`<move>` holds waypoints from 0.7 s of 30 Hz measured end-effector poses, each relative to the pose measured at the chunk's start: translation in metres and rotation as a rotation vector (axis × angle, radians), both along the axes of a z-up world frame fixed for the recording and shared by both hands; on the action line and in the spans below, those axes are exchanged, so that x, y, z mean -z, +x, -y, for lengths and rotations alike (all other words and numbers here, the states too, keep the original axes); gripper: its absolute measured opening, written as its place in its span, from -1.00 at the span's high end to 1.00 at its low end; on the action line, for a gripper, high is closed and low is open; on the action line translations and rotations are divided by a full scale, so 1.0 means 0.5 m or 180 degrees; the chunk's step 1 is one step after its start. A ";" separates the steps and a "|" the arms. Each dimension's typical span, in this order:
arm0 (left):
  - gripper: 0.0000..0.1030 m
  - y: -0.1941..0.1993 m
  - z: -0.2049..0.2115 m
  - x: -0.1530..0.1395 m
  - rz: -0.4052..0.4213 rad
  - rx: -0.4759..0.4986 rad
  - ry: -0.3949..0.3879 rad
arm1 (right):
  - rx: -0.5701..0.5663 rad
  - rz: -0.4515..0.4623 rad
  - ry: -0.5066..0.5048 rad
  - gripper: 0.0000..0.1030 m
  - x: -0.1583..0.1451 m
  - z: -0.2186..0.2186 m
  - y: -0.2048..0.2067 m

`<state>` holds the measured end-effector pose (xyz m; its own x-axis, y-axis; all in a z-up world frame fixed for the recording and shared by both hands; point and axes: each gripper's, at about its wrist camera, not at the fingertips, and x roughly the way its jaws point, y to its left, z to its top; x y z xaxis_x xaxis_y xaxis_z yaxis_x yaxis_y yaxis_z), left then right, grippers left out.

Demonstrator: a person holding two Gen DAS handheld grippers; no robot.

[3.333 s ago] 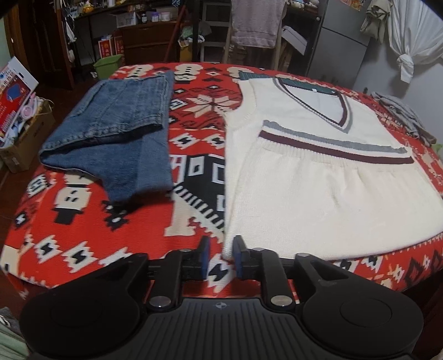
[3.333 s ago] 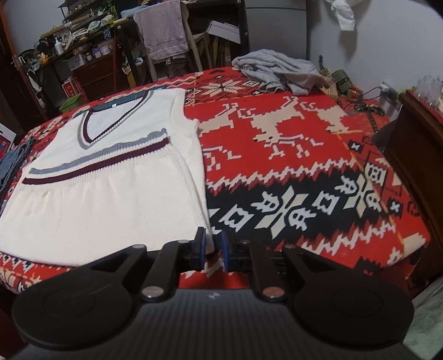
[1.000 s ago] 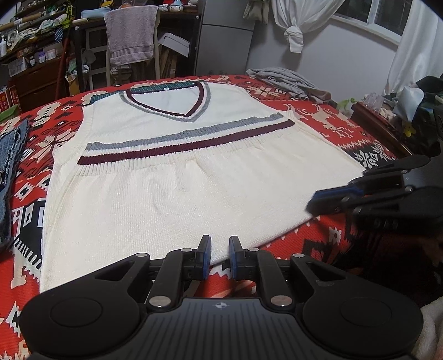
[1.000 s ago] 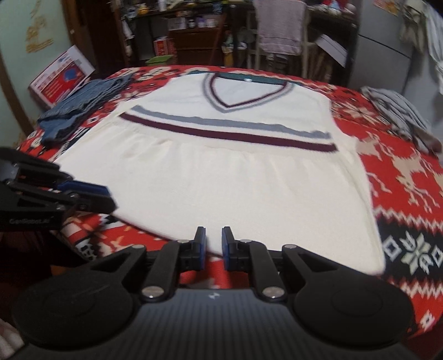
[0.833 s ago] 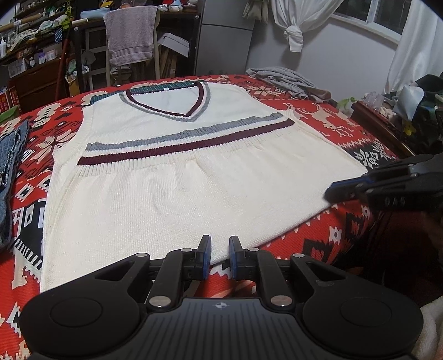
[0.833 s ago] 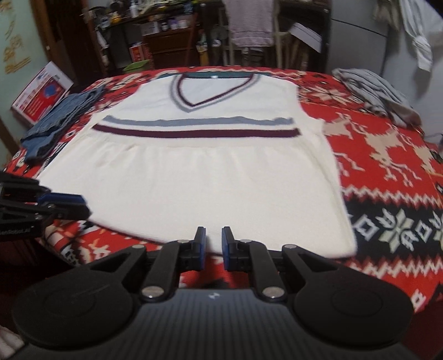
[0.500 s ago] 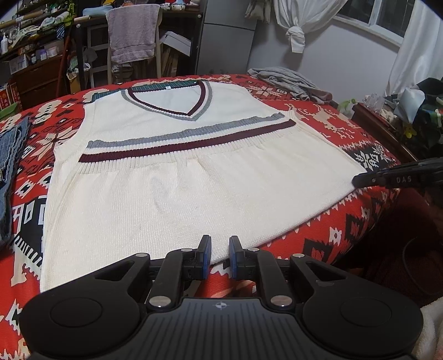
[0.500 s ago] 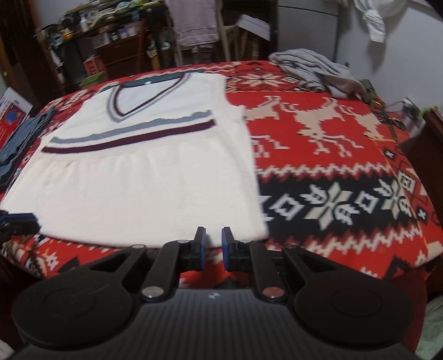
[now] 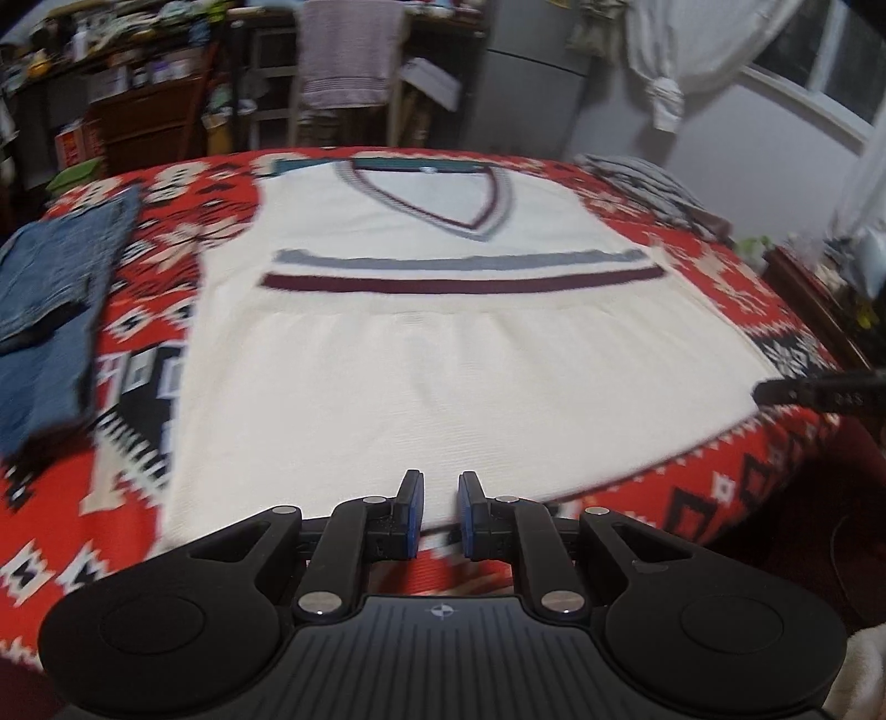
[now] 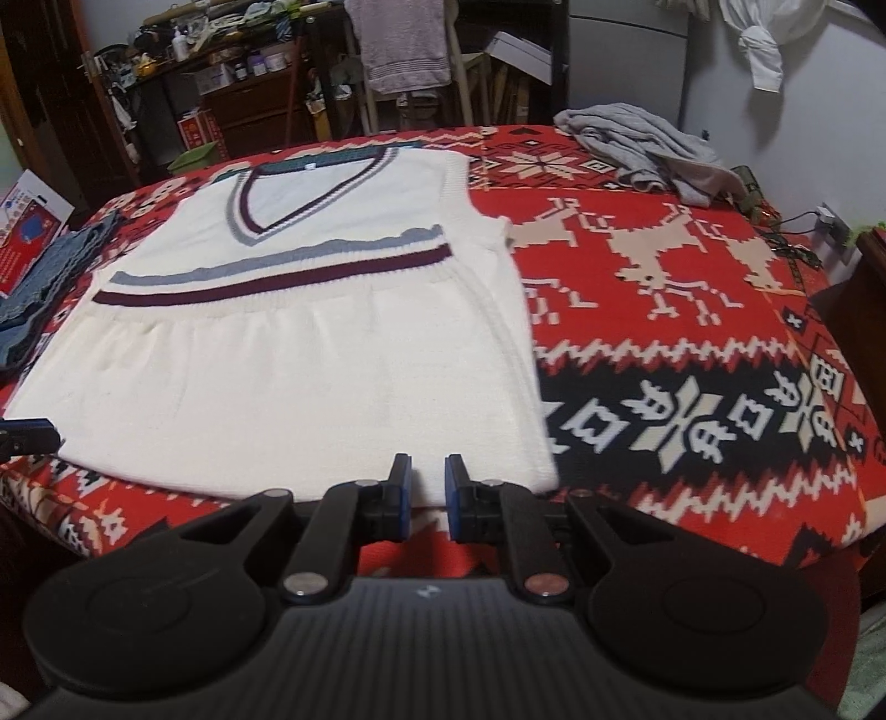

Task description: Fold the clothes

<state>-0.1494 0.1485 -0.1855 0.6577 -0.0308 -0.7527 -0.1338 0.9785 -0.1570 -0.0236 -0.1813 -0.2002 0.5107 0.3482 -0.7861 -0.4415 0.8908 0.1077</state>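
A cream knitted vest (image 9: 454, 354) (image 10: 288, 354) with a V-neck trimmed in grey and maroon, and grey and maroon bands across the chest, lies spread flat, front up, on a table covered by a red patterned cloth (image 10: 692, 310) (image 9: 714, 476) bearing cream reindeer and black-and-white snowflake motifs; the hem of the vest faces the cameras and the neckline points toward the far side. The left hand-held gripper (image 9: 441, 512) sits just before the hem near its middle, its blue-padded jaws set a narrow gap apart and gripping nothing. The right hand-held gripper (image 10: 425, 495) sits just before the hem near the vest's right corner, its jaws likewise narrowly parted and empty; in the left wrist view its dark tip shows at the right edge, close to that corner. Folded blue jeans (image 9: 50, 310) (image 10: 39, 288) lie on the cloth to the left of the vest, apart from it. A crumpled grey garment (image 10: 648, 149) (image 9: 648, 188) lies at the far right corner of the table, well apart from the vest. Behind the table, a pinkish-grey towel (image 10: 401, 44) (image 9: 346, 55) hangs over a chair among cluttered shelves. The left wrist view is motion-blurred.
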 end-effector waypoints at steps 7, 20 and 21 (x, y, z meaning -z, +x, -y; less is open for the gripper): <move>0.70 -0.032 -0.054 -0.006 -0.0038 -0.0396 0.0122 | 0.0009 -0.0013 0.0018 0.75 0.003 0.002 0.006; 0.60 -0.050 -0.101 -0.007 -0.0116 -0.0677 0.0125 | 0.0218 -0.0051 0.0100 0.66 0.003 0.036 0.034; 0.54 -0.049 -0.098 -0.008 -0.0115 -0.0657 0.0132 | 0.0225 -0.0048 0.0101 0.65 0.002 0.037 0.036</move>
